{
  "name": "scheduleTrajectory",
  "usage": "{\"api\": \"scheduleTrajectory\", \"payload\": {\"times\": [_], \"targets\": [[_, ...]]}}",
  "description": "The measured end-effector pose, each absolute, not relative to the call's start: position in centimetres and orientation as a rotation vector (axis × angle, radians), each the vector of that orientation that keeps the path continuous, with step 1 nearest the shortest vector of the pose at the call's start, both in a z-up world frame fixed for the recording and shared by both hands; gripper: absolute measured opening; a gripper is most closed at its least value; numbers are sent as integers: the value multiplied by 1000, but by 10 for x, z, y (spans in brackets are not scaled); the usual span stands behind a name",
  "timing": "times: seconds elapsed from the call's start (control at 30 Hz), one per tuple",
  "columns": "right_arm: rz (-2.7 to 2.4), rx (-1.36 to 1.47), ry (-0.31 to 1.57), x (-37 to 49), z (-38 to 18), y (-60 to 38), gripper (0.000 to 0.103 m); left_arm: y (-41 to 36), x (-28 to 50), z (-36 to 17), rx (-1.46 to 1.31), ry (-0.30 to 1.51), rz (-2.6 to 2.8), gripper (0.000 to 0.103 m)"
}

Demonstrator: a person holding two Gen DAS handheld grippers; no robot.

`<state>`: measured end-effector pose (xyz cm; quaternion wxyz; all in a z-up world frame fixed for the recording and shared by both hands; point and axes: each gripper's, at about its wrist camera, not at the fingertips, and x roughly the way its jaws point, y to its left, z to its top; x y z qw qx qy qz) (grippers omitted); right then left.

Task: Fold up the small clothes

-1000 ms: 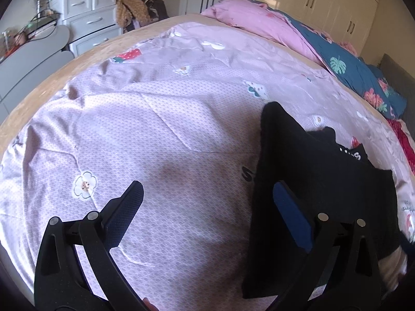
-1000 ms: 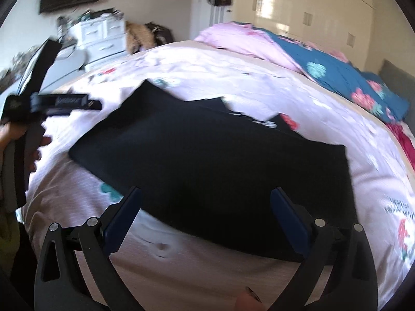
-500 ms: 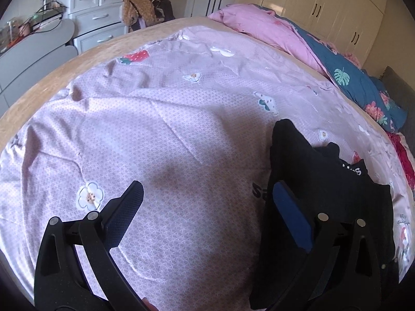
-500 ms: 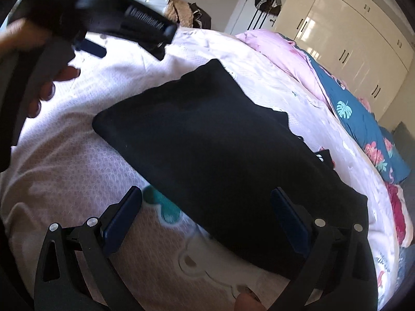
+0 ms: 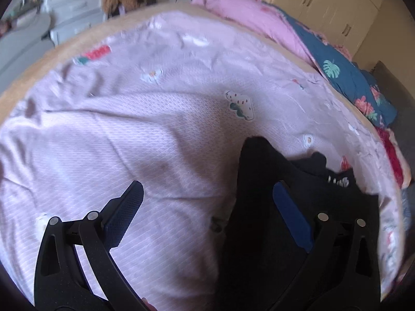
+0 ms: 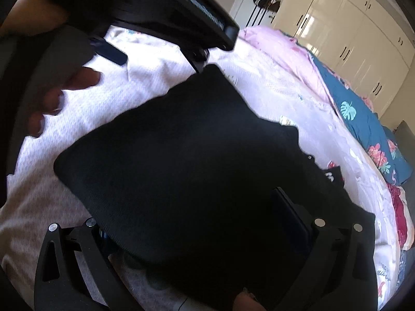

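**Black garment lying folded on the bed, both tools empty**

Black garment (image 6: 186,171) lies as a flat, partly folded slab on the lilac printed bedsheet (image 5: 145,134), white lettering showing at its far edge.

Risks, as judged from here: the cloth is limp and layered, so a pinch at the near edge could catch only the top layer and peel the fold open. A drag across the sheet could skew the slab or bunch the sheet under it. The two tools sit close together, so a clash is possible if both reach for the same side.

Left gripper (image 5: 207,207): jaws wide apart, holding nothing; its right finger hangs over the garment's left edge, contact uncertain given motion blur.

Right gripper (image 6: 197,223): jaws spread wide across the near edge of the garment, left finger partly hidden behind the cloth, probably not pinching it. A person's hand (image 6: 59,96) holds the left tool at upper left.
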<state>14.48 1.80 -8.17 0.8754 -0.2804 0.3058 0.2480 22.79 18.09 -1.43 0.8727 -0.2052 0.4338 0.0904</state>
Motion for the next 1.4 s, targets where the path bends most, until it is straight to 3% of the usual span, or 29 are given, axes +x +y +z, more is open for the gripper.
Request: {"api": "scheduleTrajectory", "payload": {"times": [0.07,0.13,0.23,0.37,0.4,0.57,0.77,0.87,0.93,1.07,1.2,1.4], "targets": [[525,-553,616,144,-75,11,94,187,236,-17,-488,924,183,94],[561,-500,596,141,-67,0,78,190,239,-21,-552,908,152,94],[590,-442,553,134,-56,-13,63,183,241,-26,-540,932,108,94],[651,-384,530,124,-48,-19,22,178,244,-29,-587,932,35,94],[648,-376,525,123,-47,-20,20,178,245,-32,-611,937,12,94],[651,-313,524,120,-42,-30,12,168,249,-39,-647,964,-44,94],[644,-279,505,114,-33,-41,10,157,253,-40,-660,963,-88,93],[639,-280,502,114,-32,-44,9,148,253,-35,-654,946,-113,76],[633,-281,497,113,-31,-46,9,139,254,-32,-627,946,-128,51],[624,-281,492,111,-30,-51,9,129,254,-24,-583,924,-140,37],[613,-268,488,110,-29,-57,9,119,251,-13,-542,892,-166,13],[583,-263,469,105,-27,-67,8,102,245,4,-476,845,-187,9]]}}
